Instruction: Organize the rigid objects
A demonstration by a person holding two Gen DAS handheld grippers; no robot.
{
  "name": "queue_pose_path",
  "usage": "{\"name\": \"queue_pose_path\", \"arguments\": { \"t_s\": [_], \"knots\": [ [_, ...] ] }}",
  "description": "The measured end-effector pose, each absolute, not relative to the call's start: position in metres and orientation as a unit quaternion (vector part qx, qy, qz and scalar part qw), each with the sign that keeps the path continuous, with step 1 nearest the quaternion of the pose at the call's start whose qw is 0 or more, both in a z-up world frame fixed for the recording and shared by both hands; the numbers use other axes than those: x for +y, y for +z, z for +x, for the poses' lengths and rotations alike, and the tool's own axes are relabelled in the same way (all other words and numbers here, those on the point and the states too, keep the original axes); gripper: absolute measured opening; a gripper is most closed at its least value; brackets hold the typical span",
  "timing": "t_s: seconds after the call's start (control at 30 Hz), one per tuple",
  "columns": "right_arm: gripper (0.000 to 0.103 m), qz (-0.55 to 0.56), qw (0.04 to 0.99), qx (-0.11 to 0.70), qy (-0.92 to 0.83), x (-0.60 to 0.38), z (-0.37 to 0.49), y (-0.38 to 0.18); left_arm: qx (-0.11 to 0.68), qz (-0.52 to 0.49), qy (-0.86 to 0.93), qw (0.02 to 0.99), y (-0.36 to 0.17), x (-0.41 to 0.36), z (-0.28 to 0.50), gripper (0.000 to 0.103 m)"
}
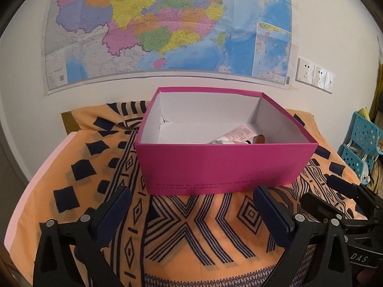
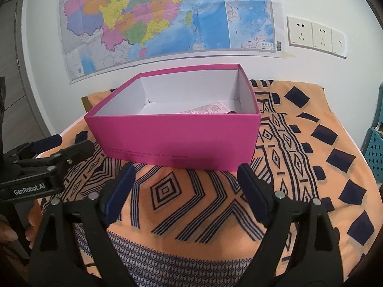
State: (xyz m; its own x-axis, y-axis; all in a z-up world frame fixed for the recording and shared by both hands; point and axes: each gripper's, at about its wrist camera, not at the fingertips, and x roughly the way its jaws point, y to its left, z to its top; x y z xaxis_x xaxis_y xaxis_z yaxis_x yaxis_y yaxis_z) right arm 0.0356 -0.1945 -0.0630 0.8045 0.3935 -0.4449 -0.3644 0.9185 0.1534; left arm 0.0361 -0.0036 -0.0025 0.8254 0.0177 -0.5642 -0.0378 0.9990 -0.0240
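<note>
Centrally, a magenta cardboard box (image 1: 225, 165), lidless and white inside, stands on a table draped in an orange cloth (image 1: 79, 153) with navy geometric print. Inside, by its right wall, lie a pink printed tube (image 1: 241, 132) and a brown item (partly hidden). Both the left gripper (image 1: 191, 205) and the right gripper (image 2: 186, 181) hover just before the box's near wall, textured navy pads spread wide and holding nothing. A map (image 2: 167, 16) hangs behind.

Magenta box (image 1: 222, 165), lid off, white inside, sits upright at my 12 o'clock. Inside, toward its 3 o'clock wall: a pink printed tube (image 1: 240, 132) lying flat, touching a small brown item (image 1: 259, 139), mostly hidden.
</note>
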Motion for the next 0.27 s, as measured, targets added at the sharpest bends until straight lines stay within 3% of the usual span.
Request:
{"name": "queue_pose_path", "arguments": {
  "t_s": [0.27],
  "knots": [
    [0.087,0.025,0.949,0.241,0.201,-0.1897,0.0327,-0.063,0.283,-0.011,0.016,0.959,-0.0016,-0.0069,0.0318,0.103]
  ]
}}
